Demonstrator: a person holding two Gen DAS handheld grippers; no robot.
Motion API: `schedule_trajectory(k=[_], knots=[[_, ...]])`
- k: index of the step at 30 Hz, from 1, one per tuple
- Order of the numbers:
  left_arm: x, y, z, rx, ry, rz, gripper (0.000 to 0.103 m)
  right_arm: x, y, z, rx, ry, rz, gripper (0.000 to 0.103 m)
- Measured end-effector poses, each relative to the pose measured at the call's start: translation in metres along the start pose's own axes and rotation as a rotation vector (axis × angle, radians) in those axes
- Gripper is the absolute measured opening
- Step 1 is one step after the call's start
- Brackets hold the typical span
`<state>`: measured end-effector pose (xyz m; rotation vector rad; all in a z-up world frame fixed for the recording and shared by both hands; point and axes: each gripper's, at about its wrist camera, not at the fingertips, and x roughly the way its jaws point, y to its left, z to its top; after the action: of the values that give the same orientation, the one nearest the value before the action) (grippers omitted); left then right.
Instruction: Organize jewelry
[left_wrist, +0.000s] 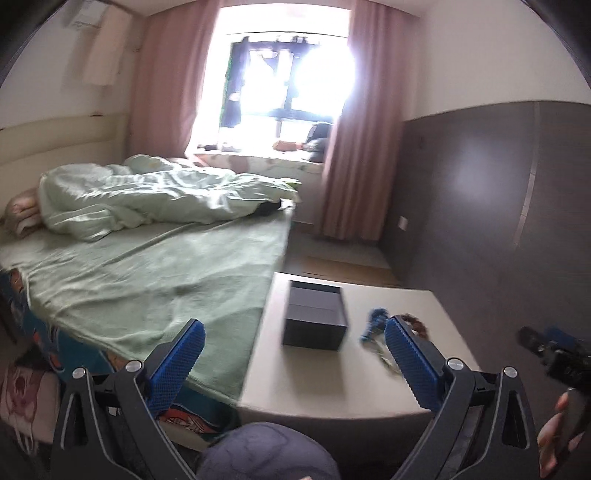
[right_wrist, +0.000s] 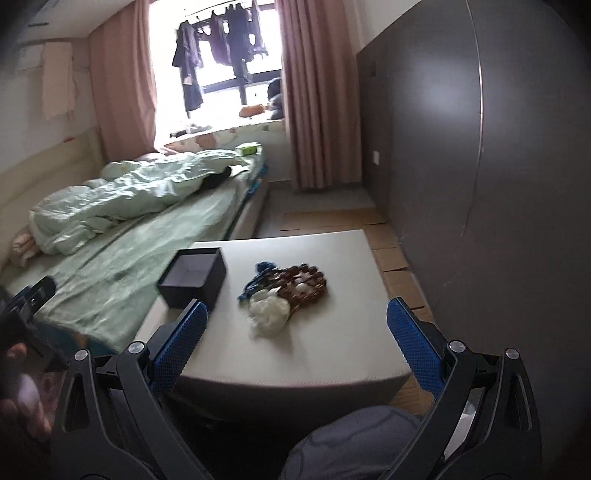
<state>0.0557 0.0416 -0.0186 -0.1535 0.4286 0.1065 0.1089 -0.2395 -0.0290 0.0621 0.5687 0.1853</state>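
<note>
A dark open box (right_wrist: 192, 282) sits at the left side of a low white table (right_wrist: 332, 347); it also shows in the left wrist view (left_wrist: 316, 319). To its right lies a pile of jewelry (right_wrist: 286, 291): brown beads, a blue cord and a pale cluster. In the left wrist view the pile (left_wrist: 376, 328) is partly hidden behind my right finger. My left gripper (left_wrist: 295, 334) is open and empty, held near the table's front edge. My right gripper (right_wrist: 295, 317) is open and empty, just in front of the pile.
A bed with a green sheet (right_wrist: 122, 258) and crumpled duvet (left_wrist: 155, 195) lies left of the table. A dark grey wall panel (right_wrist: 480, 184) runs along the right. Pink curtains (left_wrist: 354, 147) frame a bright window. Cardboard (right_wrist: 391, 254) covers the floor behind the table.
</note>
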Motion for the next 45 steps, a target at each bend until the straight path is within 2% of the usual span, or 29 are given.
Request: schedule_trajectory(k=[5,12,22,45], knots=[[-0.017,-0.024,-0.004,0.072,0.011,-0.042,0.095,-0.019,-0.012,-0.011,0.014,0.013,-0.013,0.097],[-0.033,-0.038,-0.014,0.095,0.004,-0.061,0.095,-0.043,-0.016,-0.02,0.025,0.01,0.003,0.097],[-0.047,-0.047,-0.024,0.12,0.013,-0.082,0.095,-0.049,-0.014,-0.03,0.037,0.033,-0.005,0.097],[-0.06,-0.047,-0.026,0.121,0.014,-0.114,0.095,-0.064,-0.008,-0.035,0.005,0.003,-0.013,0.097]])
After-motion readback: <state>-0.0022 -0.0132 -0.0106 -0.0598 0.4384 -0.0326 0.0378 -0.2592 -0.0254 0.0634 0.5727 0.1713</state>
